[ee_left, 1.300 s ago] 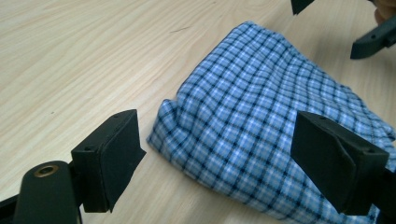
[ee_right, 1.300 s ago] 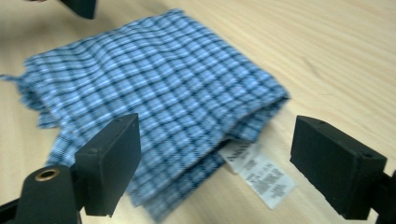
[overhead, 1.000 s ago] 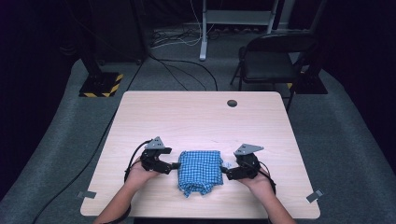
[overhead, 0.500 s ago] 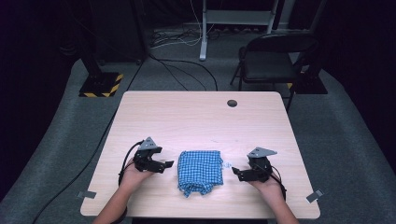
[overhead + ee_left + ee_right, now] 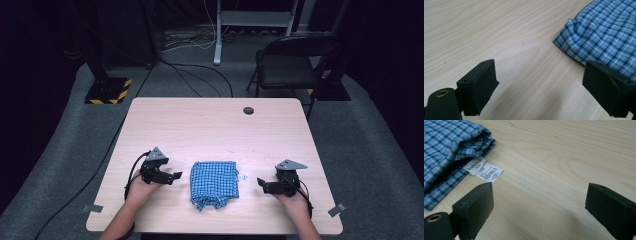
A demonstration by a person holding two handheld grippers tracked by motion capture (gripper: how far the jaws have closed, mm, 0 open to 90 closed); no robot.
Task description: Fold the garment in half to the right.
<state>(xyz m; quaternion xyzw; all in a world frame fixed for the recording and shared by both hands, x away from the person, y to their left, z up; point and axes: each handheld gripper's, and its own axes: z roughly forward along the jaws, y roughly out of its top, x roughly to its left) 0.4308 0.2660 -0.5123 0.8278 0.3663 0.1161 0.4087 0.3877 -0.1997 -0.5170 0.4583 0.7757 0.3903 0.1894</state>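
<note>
A folded blue checked cloth (image 5: pixel 215 184) lies on the wooden table (image 5: pixel 210 125), in the lower middle of the high view. It sits between the two grippers and touches neither one.

The left gripper (image 5: pixel 172 176) is at the lower left of the high view, just beside the cloth's left edge. A hand (image 5: pixel 140 187) holds it from below. Its jaws are wide apart and hold nothing. In the left gripper view, the cloth (image 5: pixel 604 37) fills the upper right corner. Its edge runs down toward the right finger (image 5: pixel 607 87), which sits in front of the cloth near the lower right of the frame. The left finger (image 5: pixel 480 85) is at the lower left, over bare wood, well apart from the cloth.

The right gripper (image 5: pixel 262 184) is at the lower right of the high view, near the cloth's right edge, with a strip of bare table between them. A hand (image 5: pixel 295 202) holds it too. Its jaws are also wide apart and empty. In the right gripper view, the cloth (image 5: pixel 451 147) is in the upper left corner. Two small white tags (image 5: pixel 482 170) stick out from its edge, just above the left finger (image 5: pixel 475 206). One tag has small dark letters on it. The right finger (image 5: pixel 611 207) at the lower right is over bare wood, well apart from the cloth.
</note>
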